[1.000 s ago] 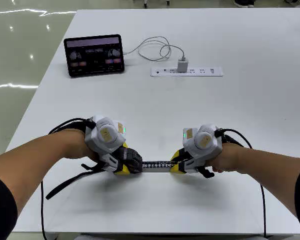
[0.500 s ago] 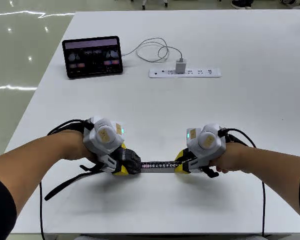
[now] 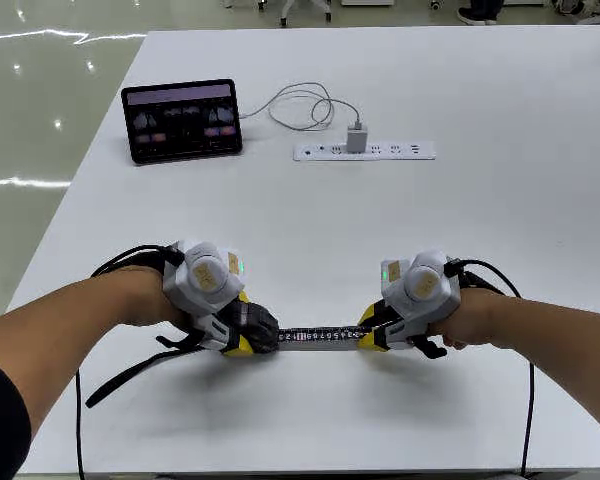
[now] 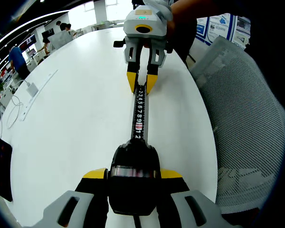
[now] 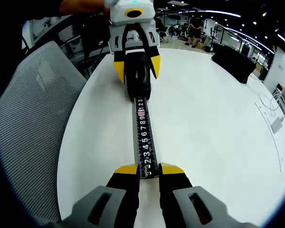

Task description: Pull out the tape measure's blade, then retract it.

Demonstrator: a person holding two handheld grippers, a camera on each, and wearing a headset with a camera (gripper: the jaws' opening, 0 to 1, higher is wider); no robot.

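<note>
Fingers (image 4: 96, 174) of your left gripper (image 4: 134, 173) clamp tape measure case (image 4: 134, 190) on table (image 3: 310, 230); right gripper (image 5: 149, 170) pinches blade (image 5: 143, 133) tip, hook apparently hidden between jaws. Grippers farther apart than second ago, more blade out: extension progressing, retraction yet to come.

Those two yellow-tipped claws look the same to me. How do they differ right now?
The left gripper clamps the black tape measure case; the right gripper pinches the end of the blade. The left gripper's jaws stand wide around the case; the right gripper's are nearly together on the thin blade. Both have yellow tips, sit low over the white table and face each other.
</note>
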